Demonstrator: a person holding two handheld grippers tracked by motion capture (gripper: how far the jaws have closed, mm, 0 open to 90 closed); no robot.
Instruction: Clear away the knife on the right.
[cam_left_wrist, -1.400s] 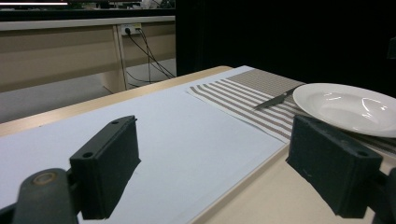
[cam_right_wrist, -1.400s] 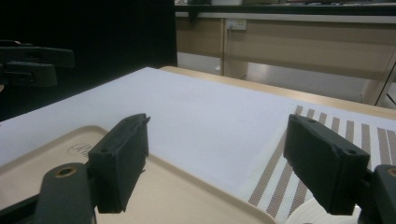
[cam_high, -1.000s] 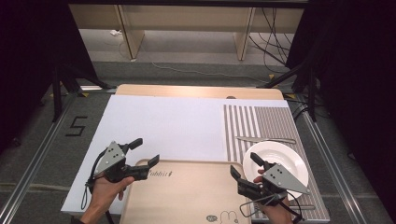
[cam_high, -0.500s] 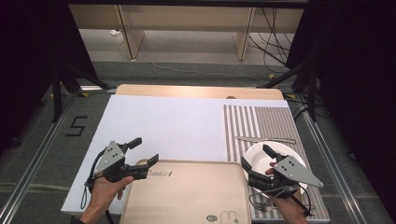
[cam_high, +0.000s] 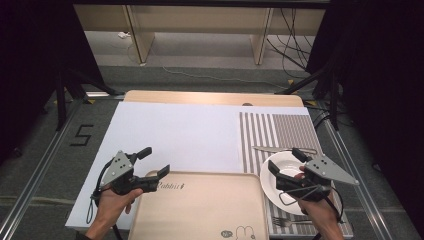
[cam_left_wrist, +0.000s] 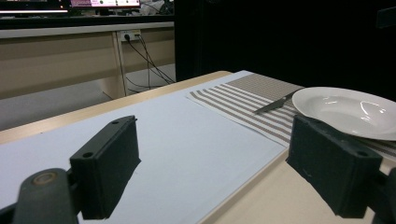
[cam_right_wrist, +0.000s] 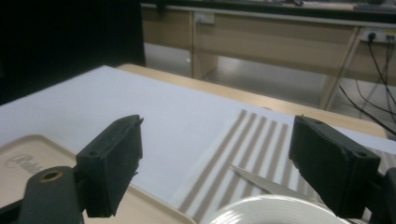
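The white plate (cam_high: 284, 176) sits at the lower right of the high view on the striped placemat (cam_high: 274, 131), just right of the beige tray (cam_high: 200, 207), with a knife (cam_high: 280, 149) above it and a fork (cam_high: 285, 222) below. It looks like glazed ceramic, so probably stiff, smooth, slippery and breakable; its thin raised rim seems the best place to pinch. The right gripper (cam_high: 286, 161) hovers over the plate, its jaws just opened wide with nothing between them, and the left gripper (cam_high: 154, 161) is also spread and empty at the tray's upper left corner.
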